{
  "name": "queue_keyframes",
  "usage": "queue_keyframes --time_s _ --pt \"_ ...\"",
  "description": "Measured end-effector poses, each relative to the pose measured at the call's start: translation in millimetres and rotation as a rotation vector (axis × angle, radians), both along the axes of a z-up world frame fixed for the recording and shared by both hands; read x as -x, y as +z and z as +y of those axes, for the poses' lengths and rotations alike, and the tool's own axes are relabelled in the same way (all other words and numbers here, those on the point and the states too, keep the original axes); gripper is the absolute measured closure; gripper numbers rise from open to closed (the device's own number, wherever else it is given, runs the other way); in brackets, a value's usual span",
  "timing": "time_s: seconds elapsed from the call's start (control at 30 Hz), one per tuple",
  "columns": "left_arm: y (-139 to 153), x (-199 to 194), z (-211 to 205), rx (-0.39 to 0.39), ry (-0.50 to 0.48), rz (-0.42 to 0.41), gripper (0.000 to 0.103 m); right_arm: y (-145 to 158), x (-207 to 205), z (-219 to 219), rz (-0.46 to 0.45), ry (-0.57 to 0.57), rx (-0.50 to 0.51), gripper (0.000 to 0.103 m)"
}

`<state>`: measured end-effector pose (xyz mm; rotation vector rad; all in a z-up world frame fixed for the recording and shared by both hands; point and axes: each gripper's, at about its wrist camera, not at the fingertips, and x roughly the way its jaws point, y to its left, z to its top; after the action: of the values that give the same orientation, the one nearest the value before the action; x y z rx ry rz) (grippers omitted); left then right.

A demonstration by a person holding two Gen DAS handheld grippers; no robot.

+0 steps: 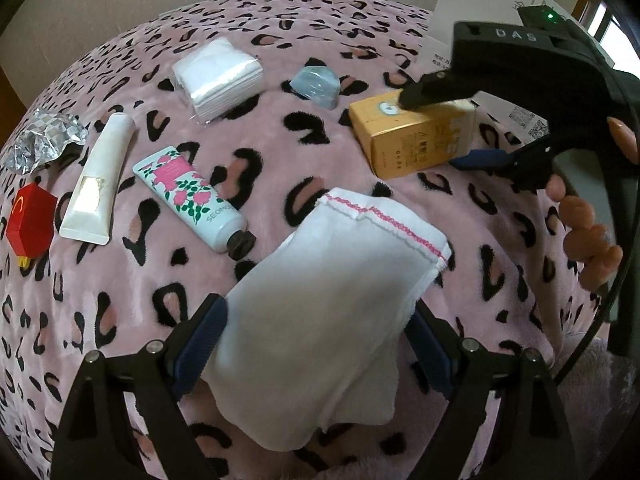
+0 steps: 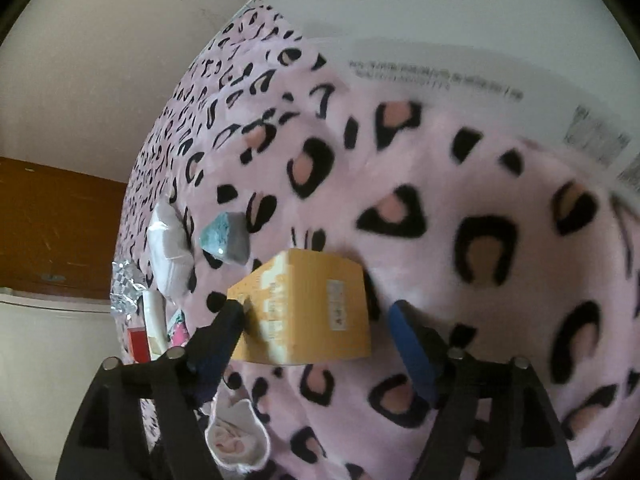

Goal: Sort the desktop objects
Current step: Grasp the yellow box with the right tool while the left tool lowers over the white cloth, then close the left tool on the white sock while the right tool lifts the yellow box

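Left tongs clenching folded white cloth for sorting; right tongs, released, straddling yellow cardboard box ahead.

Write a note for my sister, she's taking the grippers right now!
Left gripper: shut on the white cloth, lifted over the blanket.
Right gripper: open, fingers either side of the yellow box, not squeezing yet.
Lying loose: flowery tube, white tube, red box, foil, tissue pack, blue packet.
No sorted pile visible; nearly everything is left.
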<state>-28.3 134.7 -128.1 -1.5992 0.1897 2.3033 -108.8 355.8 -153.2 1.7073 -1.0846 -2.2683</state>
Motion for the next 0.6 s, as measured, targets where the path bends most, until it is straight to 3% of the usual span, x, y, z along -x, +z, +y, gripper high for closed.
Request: queue_keyframes --time_s 0.17,0.2,0.27,0.4,0.47,0.6 --pt "-2.8 0.0 0.0 0.006 0.011 0.019 0.017 0.9 -3.1 -14.2 0.019 -0.009 -0.02 0.022" --pt "-2.9 -0.1 -0.6 0.007 0.015 0.023 0.019 3.0 -4.4 -17.2 0.026 -0.01 -0.031 0.028" --pt "-2.7 0.2 -3.2 0.014 0.031 0.031 0.034 6.0 -6.0 -20.3 0.035 -0.018 -0.046 0.031" --pt "-1.8 3.3 -11.1 0.006 0.06 0.029 0.053 12.2 -10.8 -24.3 0.053 -0.035 -0.052 0.039" --pt "0.1 4.0 -15.7 -0.005 0.072 0.031 0.069 15.0 -14.7 -25.0 0.065 -0.04 -0.041 0.044" --pt "5.6 3.0 -19.6 -0.018 0.082 0.037 0.075 19.1 -22.9 -24.9 0.089 -0.053 -0.026 0.05"
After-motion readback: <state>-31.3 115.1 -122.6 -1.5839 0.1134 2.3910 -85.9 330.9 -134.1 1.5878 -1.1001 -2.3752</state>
